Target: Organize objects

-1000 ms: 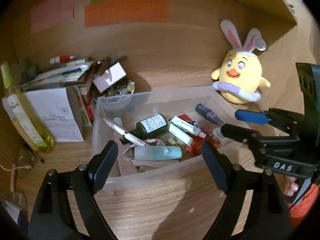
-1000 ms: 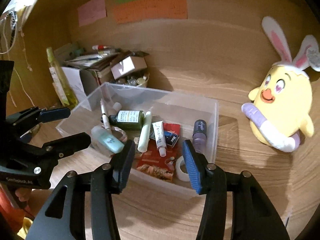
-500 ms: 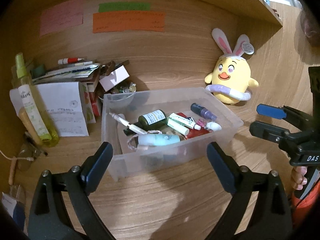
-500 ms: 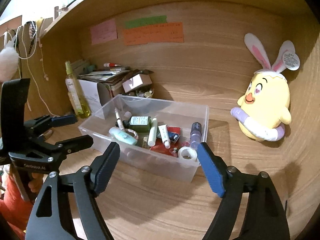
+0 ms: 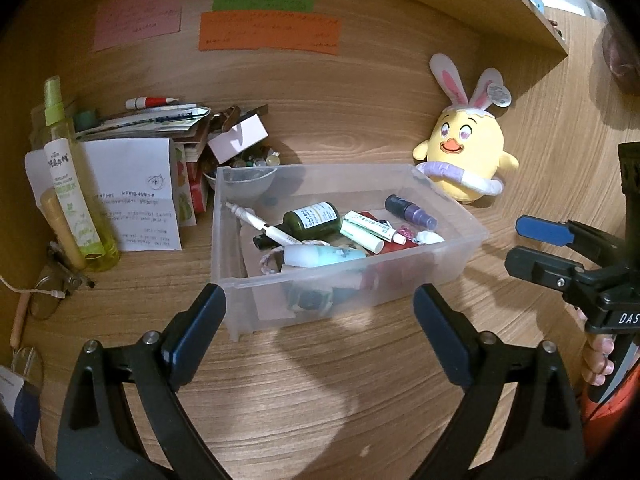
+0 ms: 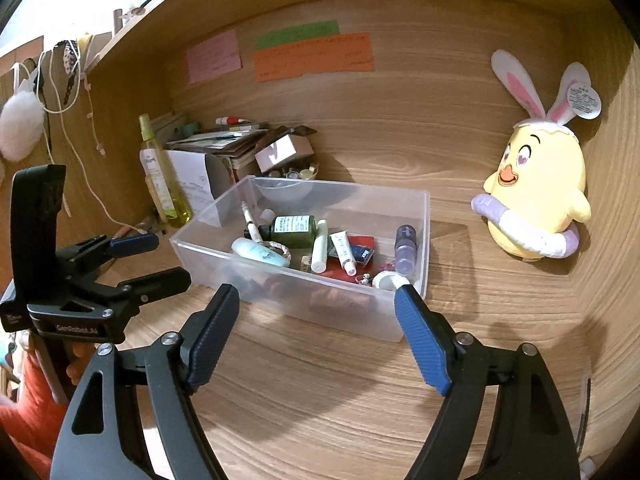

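Observation:
A clear plastic bin (image 5: 236, 280) (image 6: 422, 240) stands on the wooden desk. It holds a dark green bottle (image 5: 310, 220) (image 6: 292, 229), a pale blue tube (image 5: 324, 256) (image 6: 260, 252), a white pen (image 5: 260, 228), white tubes (image 5: 370, 230) (image 6: 343, 250), a purple bottle (image 5: 410, 210) (image 6: 405, 248) and a tape roll (image 6: 386, 280). My left gripper (image 5: 320, 320) (image 6: 148, 260) is open and empty, just in front of the bin. My right gripper (image 6: 318, 320) (image 5: 532, 248) is open and empty, at the bin's near right side.
A yellow chick plush with rabbit ears (image 5: 466, 160) (image 6: 536, 204) sits right of the bin. A tall yellow-green spray bottle (image 5: 74, 196) (image 6: 160, 176), a folded paper (image 5: 132, 192), stacked papers and a small box (image 5: 238, 138) stand at the left. Glasses (image 5: 44, 300) lie at the left edge.
Both grippers have pulled back from over the bin toward me and opened wider. The bin's contents have not moved.

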`<state>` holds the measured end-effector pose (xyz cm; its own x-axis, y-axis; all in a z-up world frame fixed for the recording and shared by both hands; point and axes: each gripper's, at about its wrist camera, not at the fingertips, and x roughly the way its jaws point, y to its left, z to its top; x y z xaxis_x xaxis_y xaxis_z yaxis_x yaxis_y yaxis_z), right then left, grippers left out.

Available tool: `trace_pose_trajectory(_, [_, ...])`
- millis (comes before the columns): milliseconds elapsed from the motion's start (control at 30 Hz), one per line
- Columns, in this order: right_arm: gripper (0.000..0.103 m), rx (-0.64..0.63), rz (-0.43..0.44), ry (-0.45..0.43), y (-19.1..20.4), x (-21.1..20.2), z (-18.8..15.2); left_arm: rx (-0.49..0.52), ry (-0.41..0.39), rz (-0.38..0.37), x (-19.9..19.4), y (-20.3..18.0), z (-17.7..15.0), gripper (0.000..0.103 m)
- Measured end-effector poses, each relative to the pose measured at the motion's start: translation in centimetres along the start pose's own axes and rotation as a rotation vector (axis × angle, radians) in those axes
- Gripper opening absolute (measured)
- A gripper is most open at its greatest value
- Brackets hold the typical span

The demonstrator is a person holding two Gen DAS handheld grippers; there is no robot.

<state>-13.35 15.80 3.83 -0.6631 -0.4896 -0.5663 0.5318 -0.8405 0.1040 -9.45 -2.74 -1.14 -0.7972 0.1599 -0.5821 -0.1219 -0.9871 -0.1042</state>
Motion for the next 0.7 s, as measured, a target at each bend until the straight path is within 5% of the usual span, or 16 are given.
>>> trace_pose_trajectory(700, [0.081,0.018,0.01,0.006,0.12,0.11,-0.22,-0.004,-0.003,-0.006,-0.07,-0.5,0.01,0.096])
